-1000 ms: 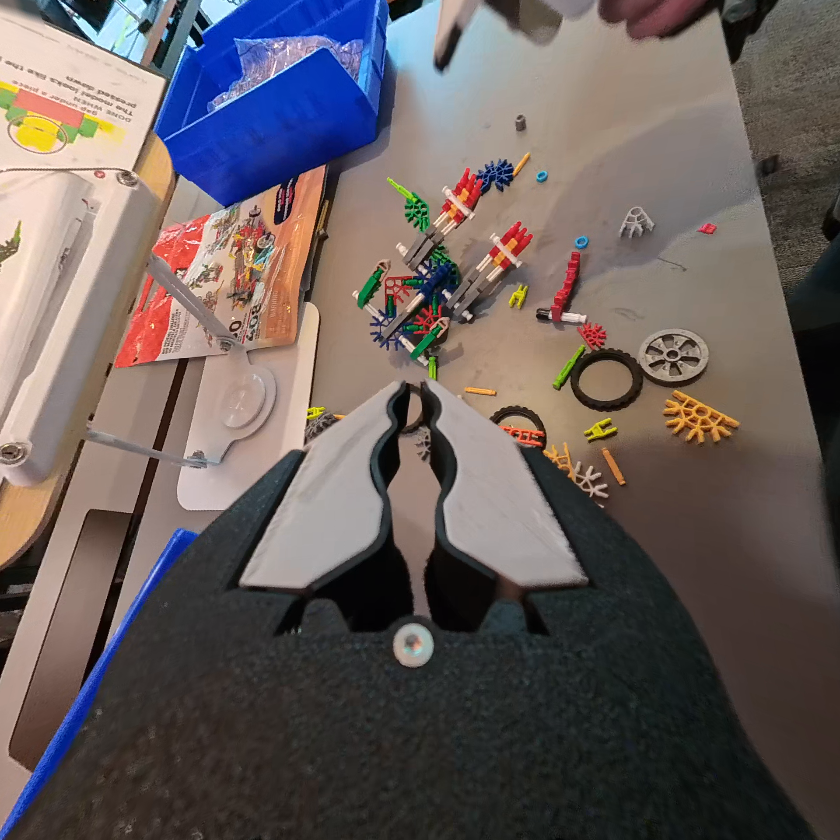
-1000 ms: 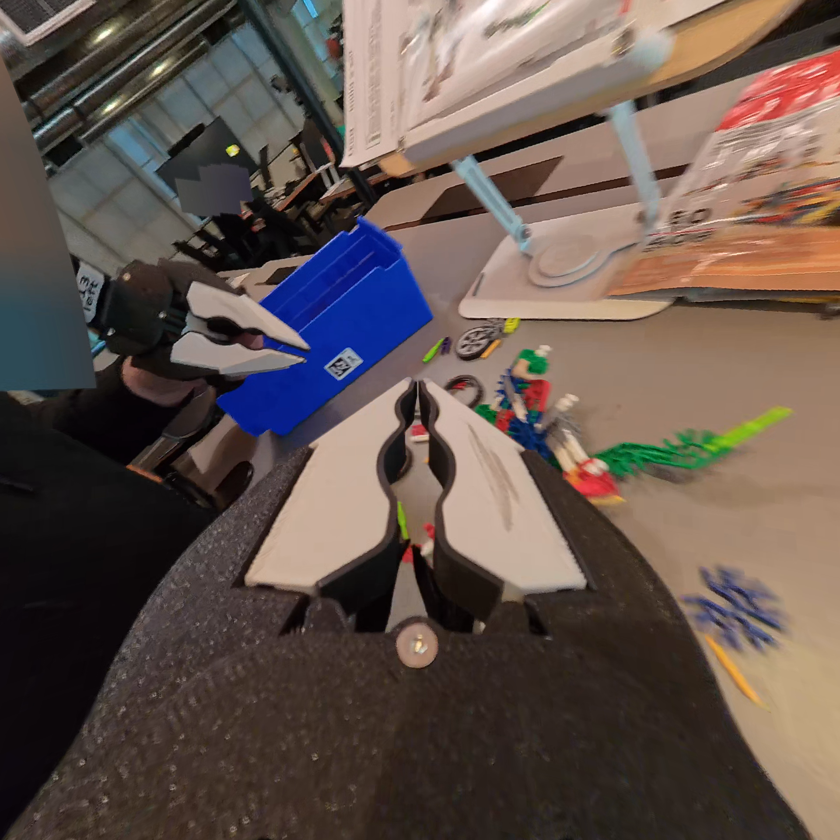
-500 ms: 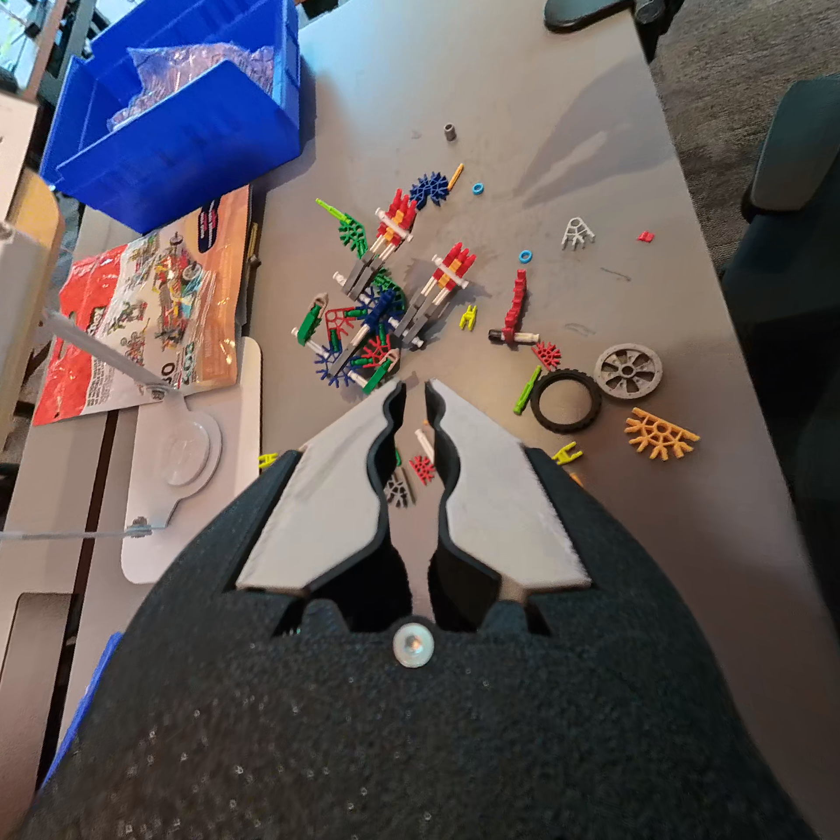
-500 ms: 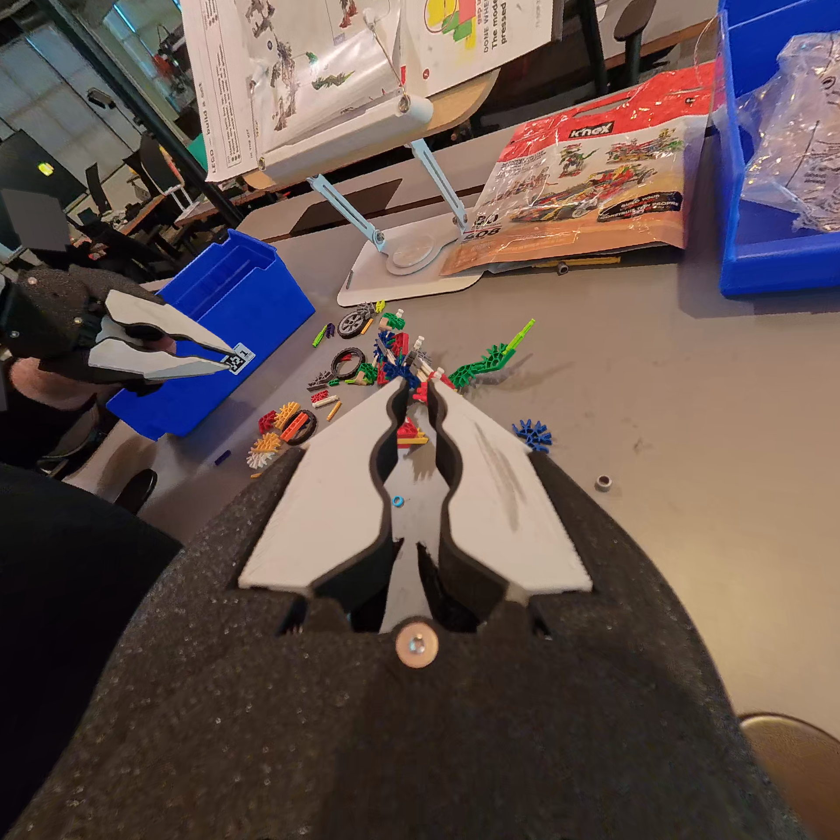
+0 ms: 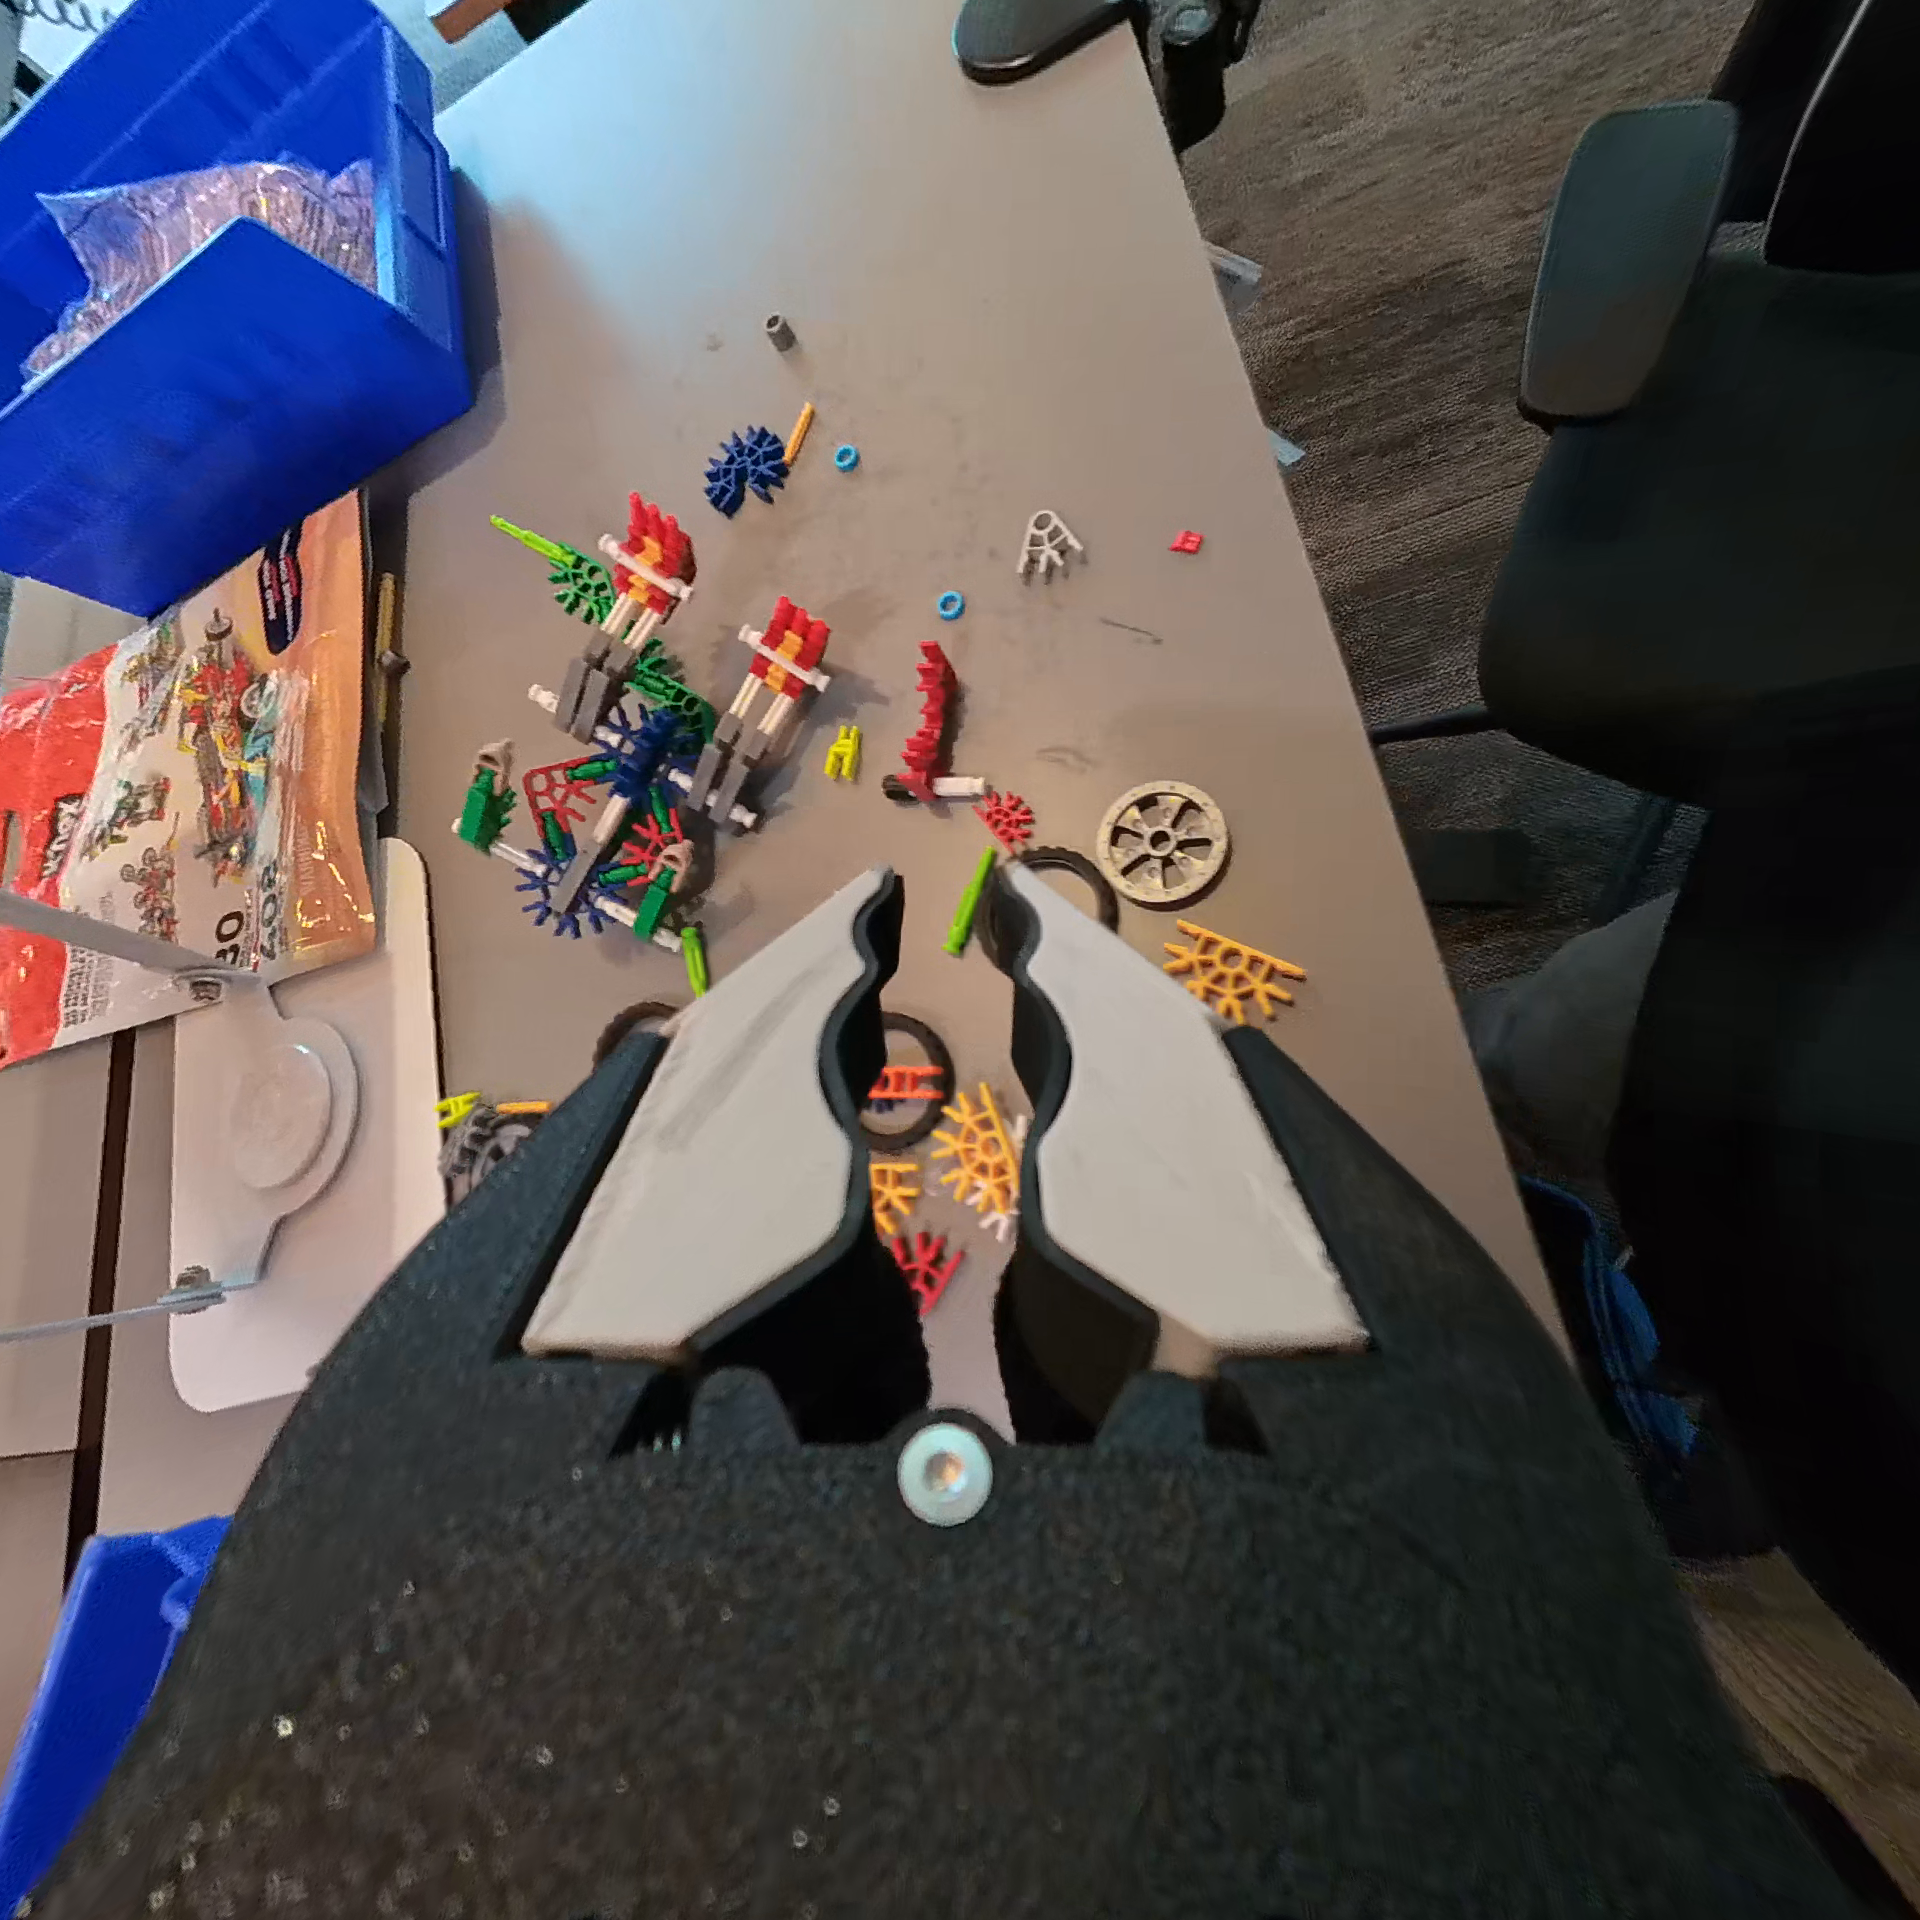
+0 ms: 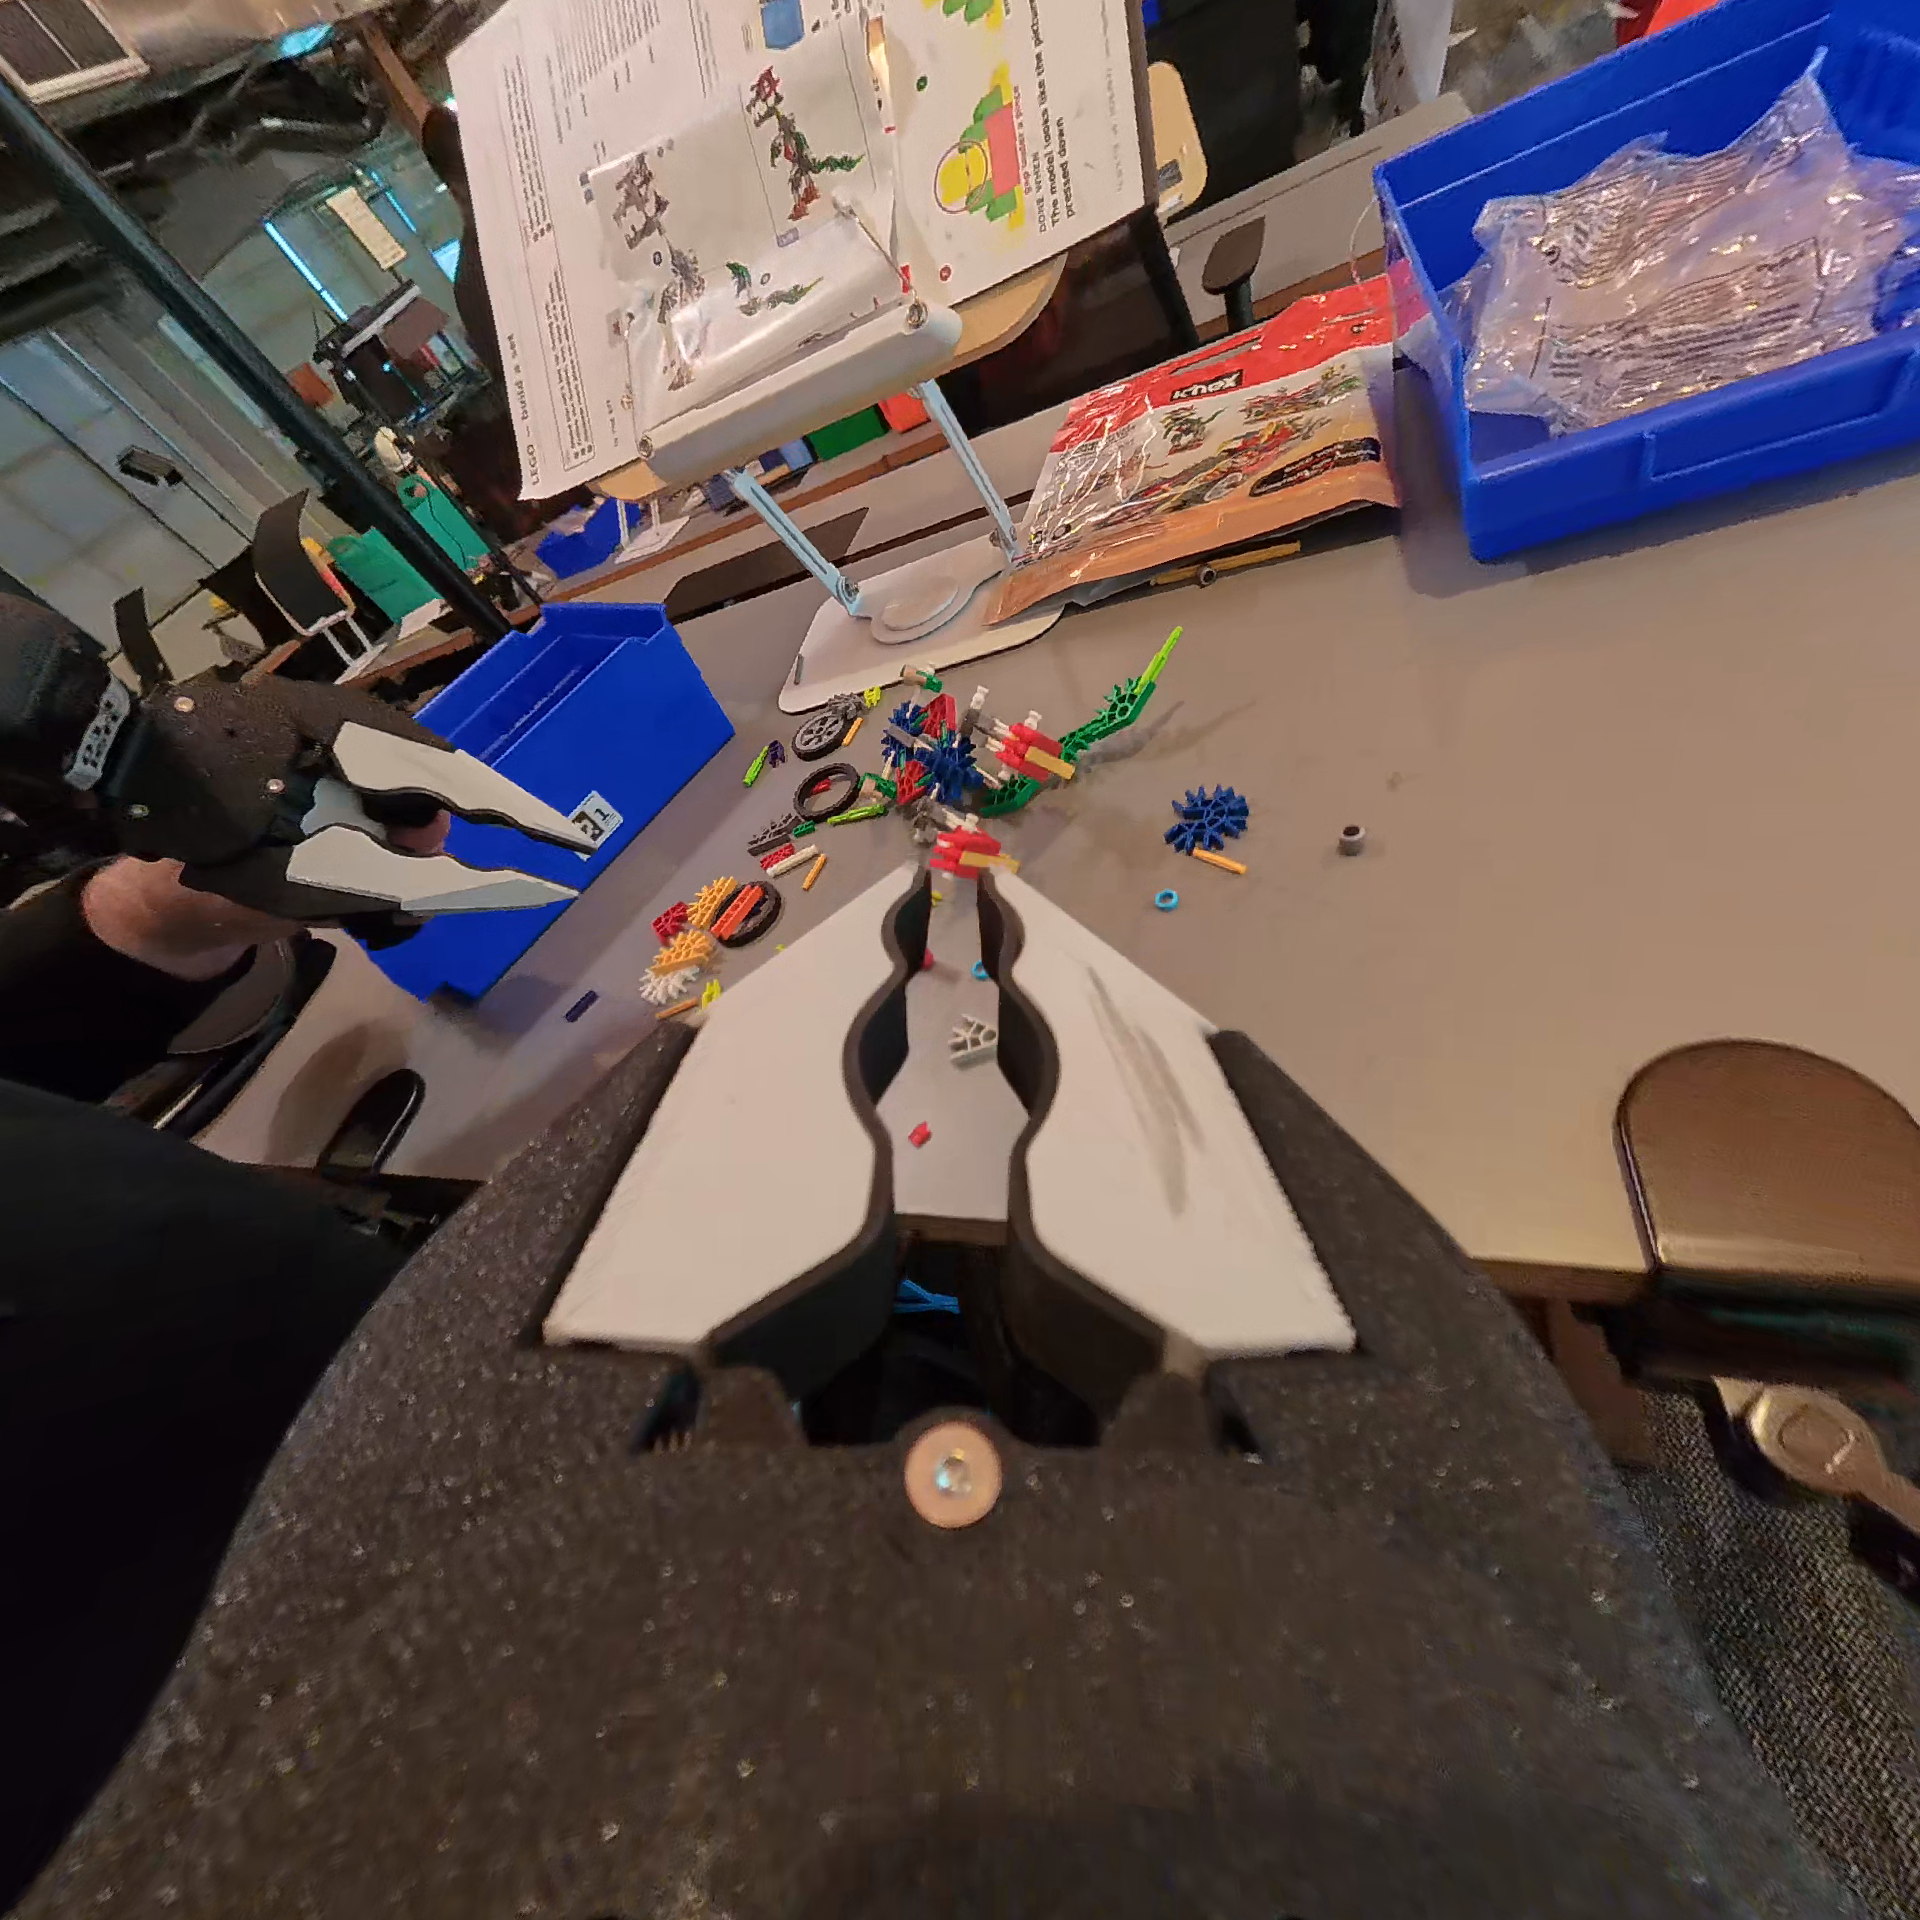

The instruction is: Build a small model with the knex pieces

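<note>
Left claw (image 5: 945, 894) hangs open and empty above the grey surface (image 5: 935, 260), lime rod (image 5: 968, 902) showing between its tips, black tyre (image 5: 1049, 894) beside. Right claw (image 6: 951, 883) nearly together, empty, above small grey connector (image 6: 975, 1041). Multicolour rod model (image 5: 634, 748) mid-surface; blue bin (image 5: 229, 343) beyond.

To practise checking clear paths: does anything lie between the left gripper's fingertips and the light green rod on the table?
Nothing visible does. The left gripper is open, and the light green rod shows uncovered in the gap between its tips. A black tyre lies close beside the rod, partly hidden behind one finger.
</note>
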`<state>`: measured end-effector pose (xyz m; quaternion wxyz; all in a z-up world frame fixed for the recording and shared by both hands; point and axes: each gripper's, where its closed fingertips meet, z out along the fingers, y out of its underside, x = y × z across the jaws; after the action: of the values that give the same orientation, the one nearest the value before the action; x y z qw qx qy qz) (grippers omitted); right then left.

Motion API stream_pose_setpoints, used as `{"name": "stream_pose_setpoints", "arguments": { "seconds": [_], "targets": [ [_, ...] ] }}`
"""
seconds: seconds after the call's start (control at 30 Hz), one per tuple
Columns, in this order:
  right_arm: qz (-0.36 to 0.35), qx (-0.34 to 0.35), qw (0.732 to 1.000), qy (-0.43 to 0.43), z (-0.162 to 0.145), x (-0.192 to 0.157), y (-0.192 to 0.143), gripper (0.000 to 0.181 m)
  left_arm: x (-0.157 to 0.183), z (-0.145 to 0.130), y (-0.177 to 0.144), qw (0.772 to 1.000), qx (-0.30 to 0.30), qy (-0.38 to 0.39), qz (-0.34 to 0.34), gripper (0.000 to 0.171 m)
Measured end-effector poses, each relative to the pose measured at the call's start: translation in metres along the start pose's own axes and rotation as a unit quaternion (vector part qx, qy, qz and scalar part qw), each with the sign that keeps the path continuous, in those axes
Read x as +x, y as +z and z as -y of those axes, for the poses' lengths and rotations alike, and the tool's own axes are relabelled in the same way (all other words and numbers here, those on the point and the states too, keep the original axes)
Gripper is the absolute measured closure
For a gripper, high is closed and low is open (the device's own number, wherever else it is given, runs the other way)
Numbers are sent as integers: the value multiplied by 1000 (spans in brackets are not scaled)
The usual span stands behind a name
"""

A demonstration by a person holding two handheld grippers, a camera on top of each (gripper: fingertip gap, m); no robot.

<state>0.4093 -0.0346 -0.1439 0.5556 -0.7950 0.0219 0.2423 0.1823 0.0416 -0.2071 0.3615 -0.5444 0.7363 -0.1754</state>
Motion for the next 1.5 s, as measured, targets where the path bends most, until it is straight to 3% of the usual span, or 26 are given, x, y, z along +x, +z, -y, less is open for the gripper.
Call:
{"name": "stream_pose_setpoints", "arguments": {
  "seconds": [0.23, 0.43, 0.6, 0.73, 0.97, 1.07, 1.2, 1.37, 1.5],
  "targets": [
    [-2, 25, 1000, 6, -11, -14, -30, 172, 27, -1, -4, 1000, -17, -7, 2, 152],
    [-12, 9, 1000, -19, -24, -20, -25, 168, 43, -2, -3, 999, -23, -28, 7, 147],
    [-6, -42, 997, -69, -45, -29, 11, 161, 48, -7, 5, 998, -29, -58, 14, 138],
    [-3, -77, 989, -128, -59, -31, 52, 154, 43, -7, 16, 993, -16, -112, 19, 121],
    [1, -111, 982, -155, -73, -2, 122, 148, 20, -18, 40, 985, -24, -165, 38, 111],
    [37, -124, 983, -133, -77, 2, 138, 148, 10, -15, 48, 982, -15, -186, 31, 113],
    [96, -134, 981, -101, -77, -6, 150, 148, -2, 13, 61, 978, 31, -208, -1, 123],
    [163, -133, 972, -109, -72, -41, 156, 145, -6, 34, 77, 979, 55, -195, -15, 138],
    [170, -110, 972, -119, -65, -64, 156, 145, 1, 52, 71, 967, 97, -232, -45, 153]
  ]
}}
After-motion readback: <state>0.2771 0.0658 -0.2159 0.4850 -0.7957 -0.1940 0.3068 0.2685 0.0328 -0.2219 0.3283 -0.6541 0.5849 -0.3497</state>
